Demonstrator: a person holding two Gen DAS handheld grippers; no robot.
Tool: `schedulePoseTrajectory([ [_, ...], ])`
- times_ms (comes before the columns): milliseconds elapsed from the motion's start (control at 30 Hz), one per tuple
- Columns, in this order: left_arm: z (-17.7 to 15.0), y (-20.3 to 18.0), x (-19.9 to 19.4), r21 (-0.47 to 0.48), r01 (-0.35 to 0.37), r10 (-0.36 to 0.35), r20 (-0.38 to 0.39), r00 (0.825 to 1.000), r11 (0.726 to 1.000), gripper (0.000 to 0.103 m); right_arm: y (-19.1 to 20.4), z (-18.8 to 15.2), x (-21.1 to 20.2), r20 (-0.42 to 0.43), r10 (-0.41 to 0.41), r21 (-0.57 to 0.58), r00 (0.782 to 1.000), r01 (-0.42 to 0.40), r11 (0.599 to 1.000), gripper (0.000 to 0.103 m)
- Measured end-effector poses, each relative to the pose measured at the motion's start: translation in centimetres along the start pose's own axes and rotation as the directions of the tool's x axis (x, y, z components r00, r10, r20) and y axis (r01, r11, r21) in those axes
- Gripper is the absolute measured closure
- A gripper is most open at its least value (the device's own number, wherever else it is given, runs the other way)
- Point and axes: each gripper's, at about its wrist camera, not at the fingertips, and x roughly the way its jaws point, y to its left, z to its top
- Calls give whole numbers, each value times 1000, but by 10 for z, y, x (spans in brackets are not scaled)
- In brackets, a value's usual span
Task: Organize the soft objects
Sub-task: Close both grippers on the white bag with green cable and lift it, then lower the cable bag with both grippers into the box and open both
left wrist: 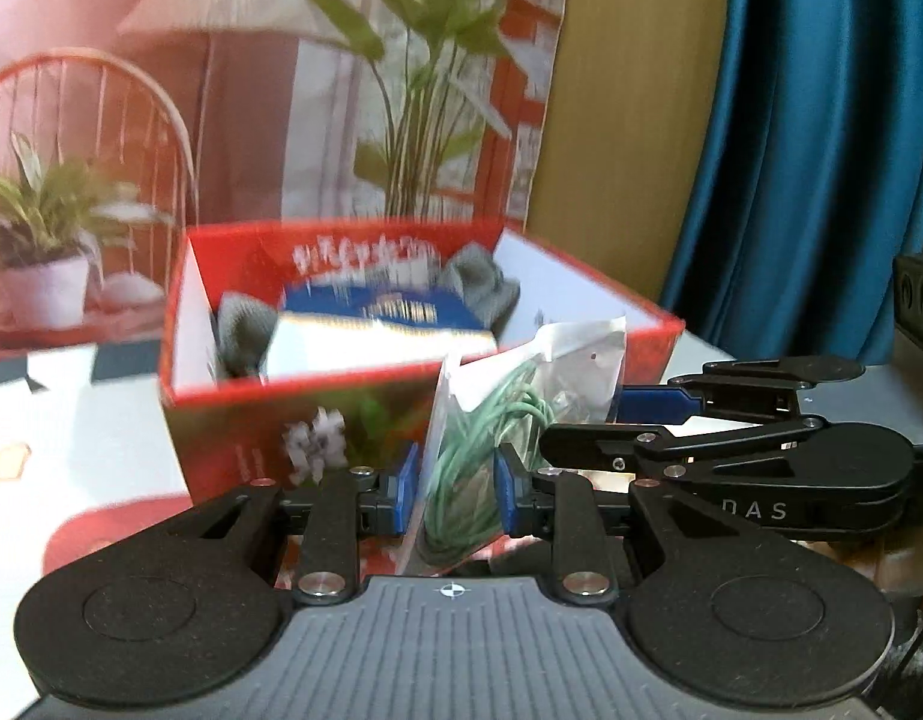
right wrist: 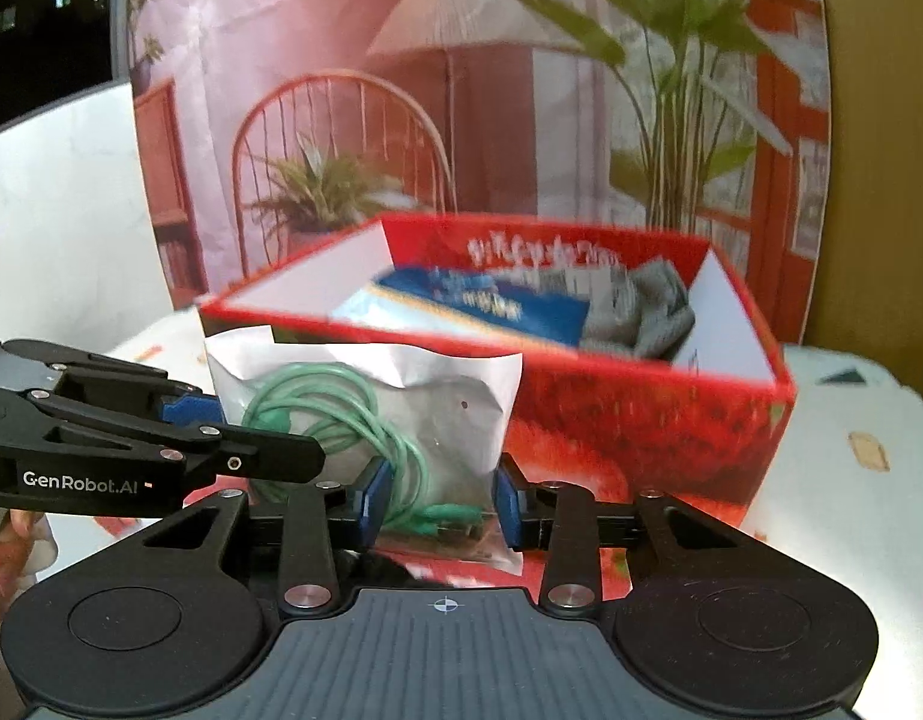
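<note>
Between the two grippers hangs a clear plastic bag point(right wrist: 401, 414) with a coiled green cable point(right wrist: 341, 414) inside, just in front of the red box point(right wrist: 653, 420) on the worktop point(left wrist: 71, 438). The left gripper point(left wrist: 455, 489) pinches one side of the bag, and the right gripper point(right wrist: 440, 507) pinches the bottom edge. The box already holds a grey cloth point(right wrist: 641, 315) and a blue packet point(right wrist: 491, 303). To do this step well, I think both hands should rise together over the near wall, keep the bag flat, and release only above the free space.
</note>
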Motion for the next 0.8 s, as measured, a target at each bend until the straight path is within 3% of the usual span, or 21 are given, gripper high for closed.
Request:
schedulePoseTrajectory([
  [267,37,-2,-17,44,-17,13,106,994,999,75,7,42,-20,117,3,-39,993,2,999,69],
  [467,60,-10,-9,128,-41,21,155,988,991,74,-1,72,-19,160,-17,-37,987,23,999,69],
  [667,72,-10,26,141,-23,7,113,994,990,74,-18,85,-4,141,-65,-21,988,68,997,69],
  [800,72,-1,53,75,24,-27,38,999,997,74,-35,80,11,89,-78,28,993,76,997,69],
])
